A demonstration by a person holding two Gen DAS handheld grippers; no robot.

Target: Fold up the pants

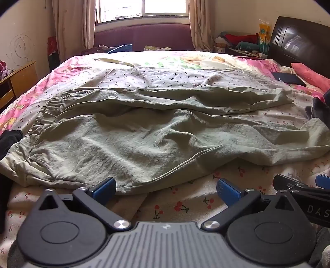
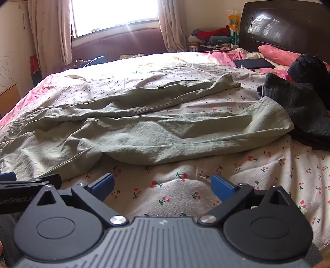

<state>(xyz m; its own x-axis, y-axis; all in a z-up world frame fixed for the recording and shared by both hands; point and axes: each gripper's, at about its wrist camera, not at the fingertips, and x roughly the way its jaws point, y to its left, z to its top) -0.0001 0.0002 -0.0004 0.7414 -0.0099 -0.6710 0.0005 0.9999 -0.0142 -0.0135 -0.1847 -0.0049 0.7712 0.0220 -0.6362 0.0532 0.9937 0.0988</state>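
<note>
nearest in the left wrist view, the left gripper (image 1: pixel 166 190) has its blue-padded jaws spread wide with nothing between them, hovering over the cherry-print sheet (image 1: pixel 185 204). at 3 o'clock of it the right gripper (image 1: pixel 321 181) pokes in, only partly seen there. in the right wrist view the right gripper (image 2: pixel 162 183) is likewise spread wide and empty above the sheet, with the left gripper's black body at 9 o'clock.

just beyond both tongs lie the pale green pants (image 1: pixel 144 132), wrinkled and laid crosswise on the bed, waistband toward 9 o'clock and the two legs running toward 3 o'clock, the nearer leg's hem (image 2: pixel 274 121) touching a dark grey knit garment (image 2: pixel 299 107).

farther back at 2 o'clock a black flat device (image 2: pixel 254 63) rests on the bedding beside a pink pillow (image 2: pixel 278 54) and the dark wooden headboard (image 2: pixel 288 26). at 12 o'clock the window (image 1: pixel 142 8) glares between beige curtains (image 1: pixel 72 24). a wooden side table (image 1: pixel 18 80) stands at 10 o'clock.
</note>
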